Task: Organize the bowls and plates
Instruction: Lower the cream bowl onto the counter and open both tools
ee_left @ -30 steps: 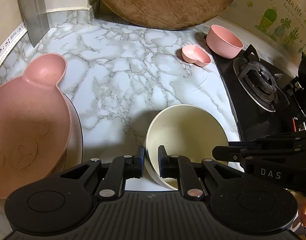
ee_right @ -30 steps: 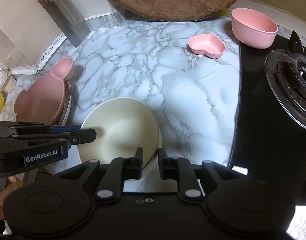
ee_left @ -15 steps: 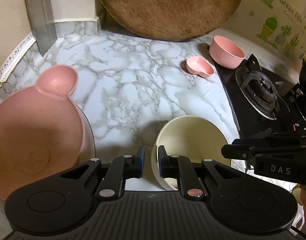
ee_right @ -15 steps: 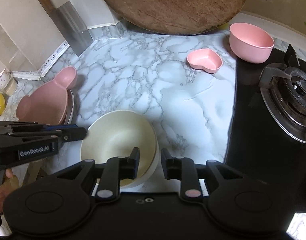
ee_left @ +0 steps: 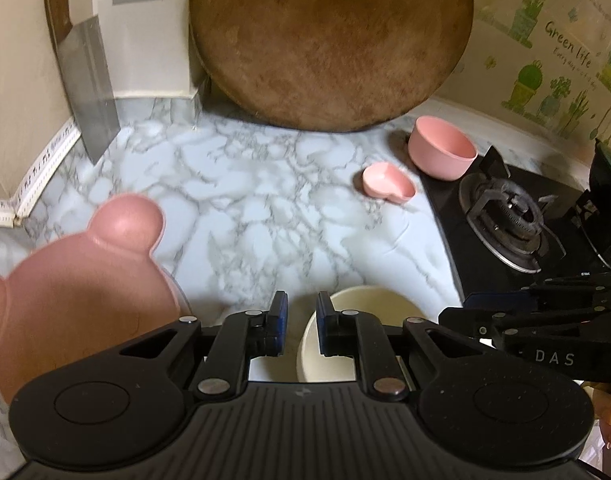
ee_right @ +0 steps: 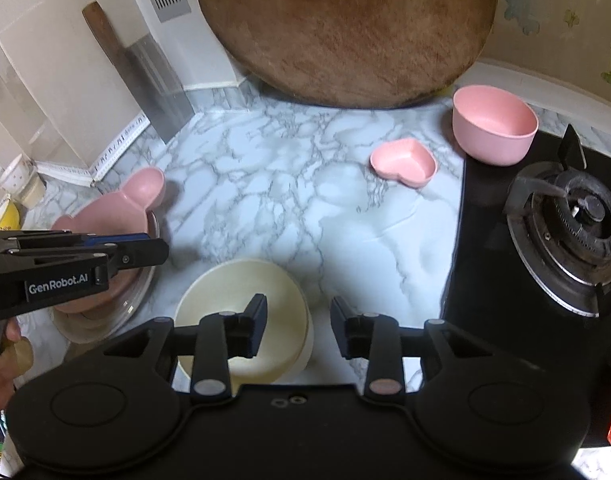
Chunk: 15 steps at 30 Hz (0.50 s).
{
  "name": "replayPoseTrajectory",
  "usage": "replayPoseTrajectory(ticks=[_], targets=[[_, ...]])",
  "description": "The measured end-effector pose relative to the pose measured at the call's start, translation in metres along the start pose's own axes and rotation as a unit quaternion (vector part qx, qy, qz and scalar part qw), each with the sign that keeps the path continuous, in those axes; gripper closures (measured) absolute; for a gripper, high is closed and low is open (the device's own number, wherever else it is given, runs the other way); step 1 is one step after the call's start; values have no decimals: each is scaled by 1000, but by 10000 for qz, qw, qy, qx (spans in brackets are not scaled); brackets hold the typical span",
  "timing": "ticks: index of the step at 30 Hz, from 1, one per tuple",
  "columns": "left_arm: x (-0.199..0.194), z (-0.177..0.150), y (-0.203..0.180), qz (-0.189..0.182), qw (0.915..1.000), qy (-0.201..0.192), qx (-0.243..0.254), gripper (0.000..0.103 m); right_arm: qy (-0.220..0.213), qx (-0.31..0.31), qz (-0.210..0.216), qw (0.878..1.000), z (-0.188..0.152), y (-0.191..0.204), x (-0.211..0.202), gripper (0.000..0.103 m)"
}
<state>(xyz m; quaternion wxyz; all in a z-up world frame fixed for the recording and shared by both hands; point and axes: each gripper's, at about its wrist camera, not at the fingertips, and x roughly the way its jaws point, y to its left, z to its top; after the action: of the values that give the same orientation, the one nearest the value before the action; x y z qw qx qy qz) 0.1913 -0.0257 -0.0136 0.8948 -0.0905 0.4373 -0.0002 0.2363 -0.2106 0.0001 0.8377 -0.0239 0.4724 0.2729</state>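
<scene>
I see the bear plate (ee_left: 77, 292) at lower left of the tabletop (ee_left: 265, 208), the cream bowl (ee_right: 241, 312) at bottom centre. My right gripper (ee_right: 297, 326) has spread wide and released since half a second ago; my left gripper (ee_left: 301, 326) is slightly parted, empty. Lifting carelessly could clip the bowl's rim.

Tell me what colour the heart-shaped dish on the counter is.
The heart-shaped dish is pink; the right wrist view shows it best.
</scene>
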Motion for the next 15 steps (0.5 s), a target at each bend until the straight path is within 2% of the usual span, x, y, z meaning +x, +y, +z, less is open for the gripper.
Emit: replayPoseTrajectory(ticks=[11, 15], targets=[[-9, 26, -25, -75, 9991, -350, 233, 88, -443, -189, -28, 9988, 19, -6, -23, 57], [-9, 35, -32, -80, 9986, -463, 253, 85, -583, -276, -70, 9979, 24, -12, -30, 50]])
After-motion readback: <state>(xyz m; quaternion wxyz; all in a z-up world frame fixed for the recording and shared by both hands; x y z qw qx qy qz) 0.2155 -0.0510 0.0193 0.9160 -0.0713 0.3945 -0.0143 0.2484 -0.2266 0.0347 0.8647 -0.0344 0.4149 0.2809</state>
